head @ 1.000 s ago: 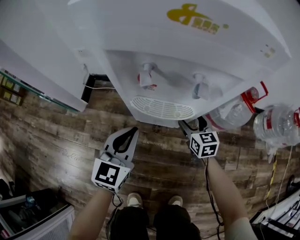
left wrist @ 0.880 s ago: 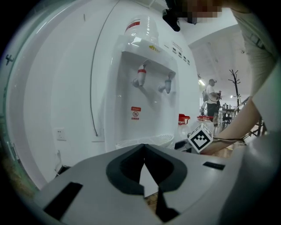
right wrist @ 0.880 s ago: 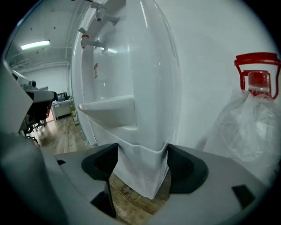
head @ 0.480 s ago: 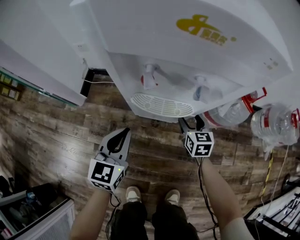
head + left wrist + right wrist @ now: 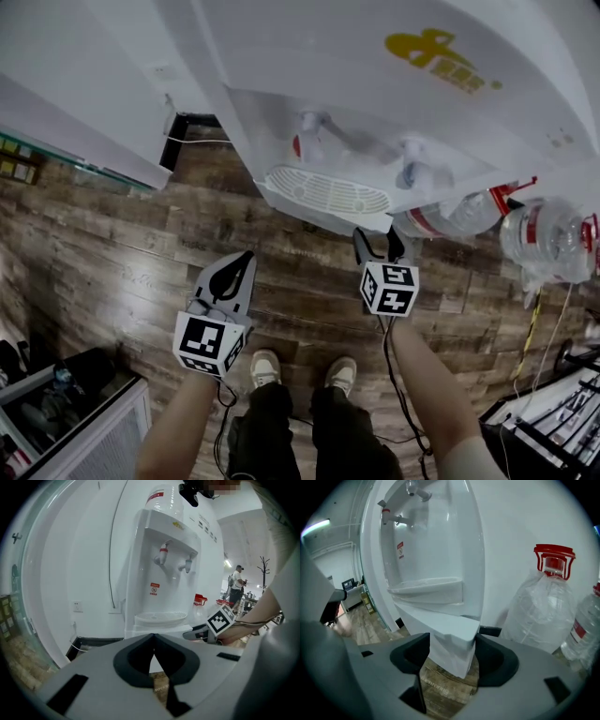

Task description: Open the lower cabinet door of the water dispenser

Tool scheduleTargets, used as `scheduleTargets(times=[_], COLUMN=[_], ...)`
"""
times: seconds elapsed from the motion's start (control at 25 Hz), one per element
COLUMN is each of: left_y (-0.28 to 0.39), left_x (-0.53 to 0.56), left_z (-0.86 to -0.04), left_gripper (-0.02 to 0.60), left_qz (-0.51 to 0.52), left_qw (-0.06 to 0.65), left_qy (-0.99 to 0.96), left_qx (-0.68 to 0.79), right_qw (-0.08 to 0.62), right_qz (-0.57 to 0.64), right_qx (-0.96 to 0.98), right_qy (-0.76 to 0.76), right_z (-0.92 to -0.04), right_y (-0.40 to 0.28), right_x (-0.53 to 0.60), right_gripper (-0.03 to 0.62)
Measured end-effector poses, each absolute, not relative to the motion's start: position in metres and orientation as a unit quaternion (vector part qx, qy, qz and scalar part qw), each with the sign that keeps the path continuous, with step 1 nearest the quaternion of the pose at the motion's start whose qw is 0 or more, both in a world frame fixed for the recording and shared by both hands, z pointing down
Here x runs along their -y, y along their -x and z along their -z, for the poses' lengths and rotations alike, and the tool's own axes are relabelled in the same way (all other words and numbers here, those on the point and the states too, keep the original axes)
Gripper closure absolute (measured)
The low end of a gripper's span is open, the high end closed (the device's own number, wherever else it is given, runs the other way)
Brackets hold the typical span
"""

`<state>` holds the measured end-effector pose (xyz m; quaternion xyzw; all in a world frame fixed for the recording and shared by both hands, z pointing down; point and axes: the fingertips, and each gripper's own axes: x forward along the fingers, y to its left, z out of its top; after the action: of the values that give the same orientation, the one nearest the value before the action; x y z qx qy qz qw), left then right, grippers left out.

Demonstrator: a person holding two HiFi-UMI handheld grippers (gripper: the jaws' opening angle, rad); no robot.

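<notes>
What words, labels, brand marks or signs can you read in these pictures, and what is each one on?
Nothing here reads clearly enough to quote.
Yellow brand mark on the water dispenser top: characters blurred, unreadable.
Red and white sticker on the dispenser's front: too small to read.
Red label on a water bottle: blurred.
Faint print on the wooden floor: too blurred to read.

Wood-plank floor, grey-brown boards. At right, an upright clear water bottle with red cap and handle; a second bottle just beside it. White wall with socket and a thin cable running down it. Background: a bystander near a coat stand.
</notes>
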<state>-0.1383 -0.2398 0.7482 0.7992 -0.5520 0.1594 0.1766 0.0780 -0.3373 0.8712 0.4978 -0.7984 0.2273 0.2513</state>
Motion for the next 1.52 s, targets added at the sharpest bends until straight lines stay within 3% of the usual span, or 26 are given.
scheduleTargets(times=[0.68, 1.16, 1.36, 1.52], left_y=[0.15, 0.176, 0.185, 0.189], left_x=[0.18, 0.137, 0.121, 0.11], left_z=[-0.742, -0.744, -0.748, -0.75], left_gripper=[0.577, 0.577, 0.577, 0.577], left_qz=[-0.16, -0.151, -0.144, -0.141], left_qw=[0.221, 0.243, 0.256, 0.26], left_qy=[-0.78, -0.762, -0.755, -0.751], left_qx=[0.562, 0.58, 0.587, 0.59], right_qw=[0.297, 0.317, 0.329, 0.342], right_qz=[-0.304, -0.309, -0.306, -0.291], right_qx=[0.771, 0.792, 0.784, 0.791], right_qy=[-0.475, -0.421, -0.429, -0.416], right_z=[-0.87, -0.871, -0.876, -0.875], right_y=[-0.048, -0.01, 0.001, 0.008], right_x=[0.24, 0.171, 0.165, 0.157], right_gripper=[0.324, 0.446, 0.345, 0.362])
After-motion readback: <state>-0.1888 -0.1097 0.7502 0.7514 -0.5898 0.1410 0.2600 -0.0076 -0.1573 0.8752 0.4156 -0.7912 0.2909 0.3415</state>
